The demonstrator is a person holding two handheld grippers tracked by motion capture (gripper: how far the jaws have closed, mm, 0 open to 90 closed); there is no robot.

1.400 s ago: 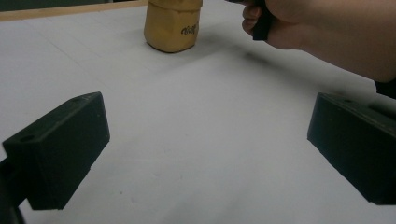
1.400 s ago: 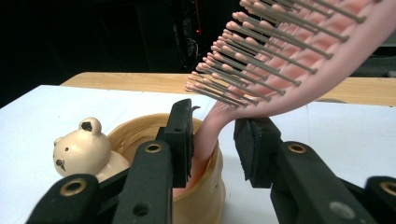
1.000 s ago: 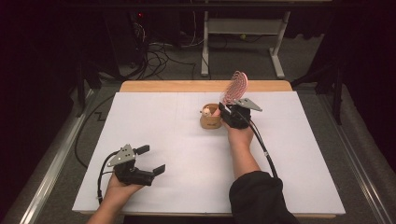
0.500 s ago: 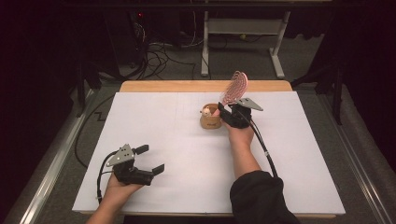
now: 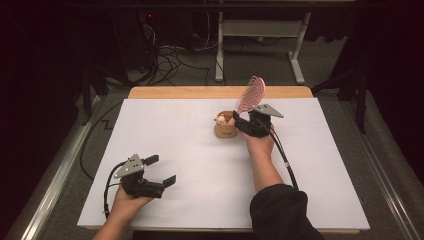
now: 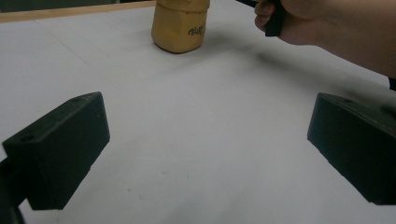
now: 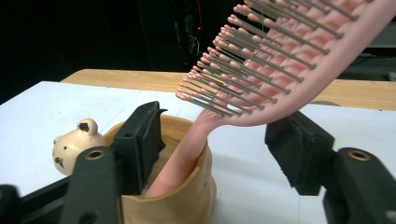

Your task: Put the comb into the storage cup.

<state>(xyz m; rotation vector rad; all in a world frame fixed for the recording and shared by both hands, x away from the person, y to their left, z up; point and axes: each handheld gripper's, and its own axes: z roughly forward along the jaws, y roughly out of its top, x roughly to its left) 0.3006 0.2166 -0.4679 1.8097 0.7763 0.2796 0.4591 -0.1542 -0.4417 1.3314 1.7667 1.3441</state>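
Hairbrush [image 7: 261, 88] free between parted jaws

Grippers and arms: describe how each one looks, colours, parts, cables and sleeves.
Both are black two-jaw tools with blocky pads. The left gripper carries a grey three-cornered plate and a black cable looping behind the hand; that forearm is bare. The right gripper has the same grey plate, a black cable trailing along the arm, and a dark sleeve pushed up the forearm.

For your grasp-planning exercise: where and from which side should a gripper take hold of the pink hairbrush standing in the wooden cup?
Grip the bare neck of the pink hairbrush just above the wooden cup rim. Come from above, jaws on either side: the handle stands in the cup, and the leaning head carries bristles that probably give a poor hold.
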